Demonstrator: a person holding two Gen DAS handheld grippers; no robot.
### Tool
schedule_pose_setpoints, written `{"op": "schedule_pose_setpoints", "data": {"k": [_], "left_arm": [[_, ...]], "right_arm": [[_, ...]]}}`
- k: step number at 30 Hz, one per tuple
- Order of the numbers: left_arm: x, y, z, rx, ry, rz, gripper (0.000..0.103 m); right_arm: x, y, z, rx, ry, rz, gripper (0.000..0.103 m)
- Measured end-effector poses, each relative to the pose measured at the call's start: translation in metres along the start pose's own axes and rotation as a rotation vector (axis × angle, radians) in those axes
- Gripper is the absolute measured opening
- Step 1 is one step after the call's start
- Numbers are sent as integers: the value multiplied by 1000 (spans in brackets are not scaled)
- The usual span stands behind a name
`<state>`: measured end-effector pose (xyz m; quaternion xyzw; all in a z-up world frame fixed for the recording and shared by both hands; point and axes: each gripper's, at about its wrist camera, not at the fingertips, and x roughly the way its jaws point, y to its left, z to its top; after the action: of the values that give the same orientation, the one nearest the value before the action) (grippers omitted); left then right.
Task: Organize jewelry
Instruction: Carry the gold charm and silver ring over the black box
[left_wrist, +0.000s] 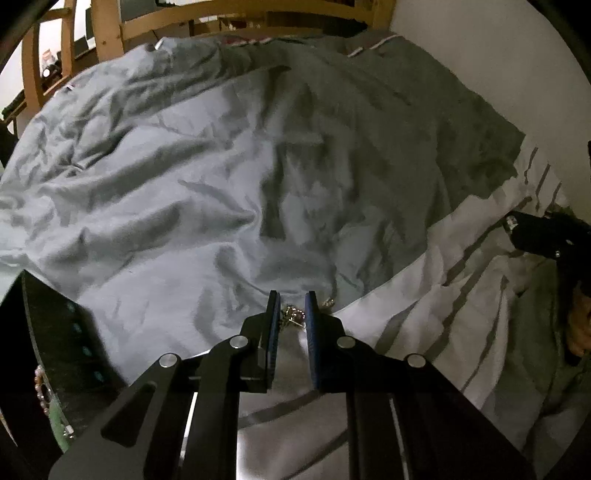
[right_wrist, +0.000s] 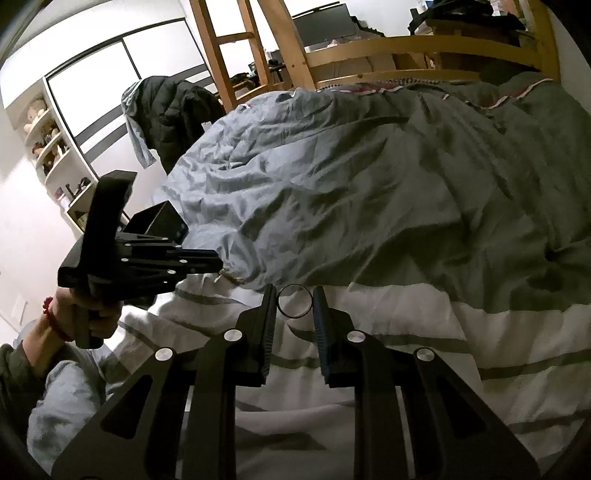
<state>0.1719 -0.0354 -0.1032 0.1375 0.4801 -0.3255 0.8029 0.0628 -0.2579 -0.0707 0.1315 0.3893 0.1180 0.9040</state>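
My left tool (left_wrist: 291, 314) has its pads narrowly apart around a tangled chain (left_wrist: 291, 315) on the bed's duvet (left_wrist: 184, 206); whether they pinch it I cannot tell. My right tool (right_wrist: 294, 301) is clamped on a ring (right_wrist: 294, 301). Step in hand: picking up jewelry. Next move calls for confirming the chain grip before lifting.

Your two wrist views: each looks steeply down along its claw, close over the bed (left_wrist: 207, 192); both share the grey duvet (right_wrist: 369, 192).
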Motion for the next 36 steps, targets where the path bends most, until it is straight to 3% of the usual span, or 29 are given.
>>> {"op": "schedule_pose_setpoints", "data": {"k": [10,18,36], "left_arm": [[-49,10,2,-48,-104,-5,14],[-81,24,5,-93,-161,21,14],[-153,86,-19,-214,-288,59,14]], "right_arm": [[-18,6,7,19,-23,-10,21],[-29,25,18,25,-39,33,21],[-3,118,46,-100,-16,102,21]]}}
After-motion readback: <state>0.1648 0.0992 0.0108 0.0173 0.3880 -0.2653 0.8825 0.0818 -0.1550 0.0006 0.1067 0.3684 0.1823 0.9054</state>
